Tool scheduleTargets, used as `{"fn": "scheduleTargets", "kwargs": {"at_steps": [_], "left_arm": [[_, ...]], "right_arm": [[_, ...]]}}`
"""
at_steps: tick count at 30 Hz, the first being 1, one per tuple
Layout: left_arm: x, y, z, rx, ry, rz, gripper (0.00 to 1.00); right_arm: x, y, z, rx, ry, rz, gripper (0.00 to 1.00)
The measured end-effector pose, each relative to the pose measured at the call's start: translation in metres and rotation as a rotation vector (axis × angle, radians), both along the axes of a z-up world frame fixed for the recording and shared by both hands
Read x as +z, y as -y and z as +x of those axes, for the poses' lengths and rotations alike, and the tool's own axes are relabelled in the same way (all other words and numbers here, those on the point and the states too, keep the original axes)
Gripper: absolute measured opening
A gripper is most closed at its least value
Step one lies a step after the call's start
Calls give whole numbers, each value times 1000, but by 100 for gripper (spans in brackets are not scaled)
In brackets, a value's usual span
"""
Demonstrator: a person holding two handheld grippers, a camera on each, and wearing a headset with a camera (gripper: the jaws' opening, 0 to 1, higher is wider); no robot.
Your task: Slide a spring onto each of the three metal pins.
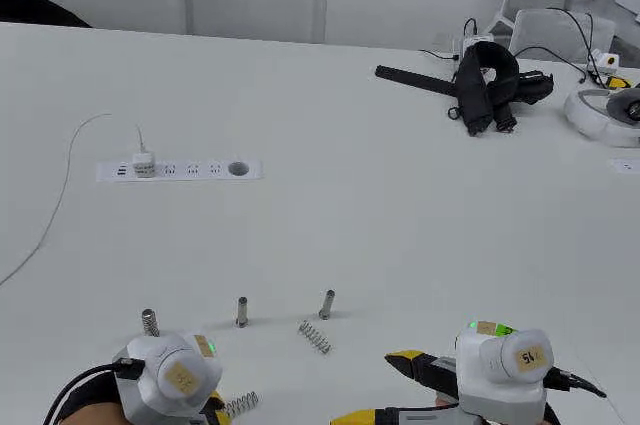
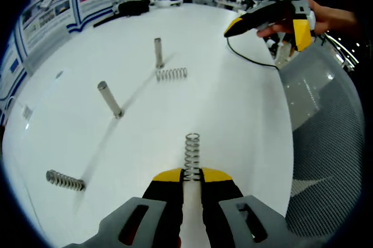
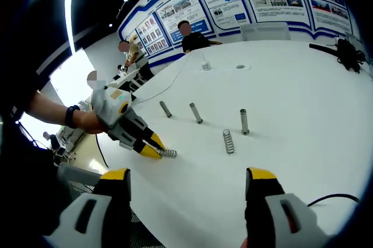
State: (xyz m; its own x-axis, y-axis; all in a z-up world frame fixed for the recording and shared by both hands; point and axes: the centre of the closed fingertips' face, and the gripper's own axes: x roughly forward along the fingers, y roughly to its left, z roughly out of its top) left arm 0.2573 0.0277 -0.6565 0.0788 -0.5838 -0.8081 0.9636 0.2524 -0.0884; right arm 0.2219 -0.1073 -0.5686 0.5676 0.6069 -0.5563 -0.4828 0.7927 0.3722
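1. Three short grey metal pins are standing upright in a row near the near edge of the white desk: left pin, middle pin, right pin.
2. A silver coil spring is sitting over the left pin. The middle and right pins are standing bare.
3. A second silver coil spring is lying loose on the desk, just beside the right pin on its near-edge side.
4. The yellow-tipped left gripper is pinching one end of a third silver coil spring between closed jaws. The coil is sticking out past the tips, close to the near edge and apart from the pins.
5. The right gripper is hovering at the near edge, right of the pins, with its jaws spread wide and gripping nothing.
6. A white power strip is lying toward the desk's left edge.
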Motion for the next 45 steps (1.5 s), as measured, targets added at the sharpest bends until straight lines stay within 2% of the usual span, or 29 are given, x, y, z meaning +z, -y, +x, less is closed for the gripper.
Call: {"fn": "scheduleTargets", "kwargs": {"at_steps": [14,20,27,30,34,37,45], "left_arm": [[18,-19,3,131,-33,-77,10],[21,-27,-6,137,-40,-85,10],[37,-34,-15,139,-25,-104,10],[46,-34,-19,153,-27,-134,10],[56,-33,-23,147,-9,-151,10],[64,-31,-22,143,3,-165,10],[87,-19,-10,127,47,-206,10]], "right_arm": [[1,-27,-2,80,-3,14,77],[0,-49,-5,128,-5,39,74],[-3,-72,-9,188,-17,62,71],[-1,-82,-9,212,-19,80,69],[4,-91,-8,253,-14,92,65],[7,-95,-5,281,-10,97,62],[24,-100,9,344,20,104,53]]}}
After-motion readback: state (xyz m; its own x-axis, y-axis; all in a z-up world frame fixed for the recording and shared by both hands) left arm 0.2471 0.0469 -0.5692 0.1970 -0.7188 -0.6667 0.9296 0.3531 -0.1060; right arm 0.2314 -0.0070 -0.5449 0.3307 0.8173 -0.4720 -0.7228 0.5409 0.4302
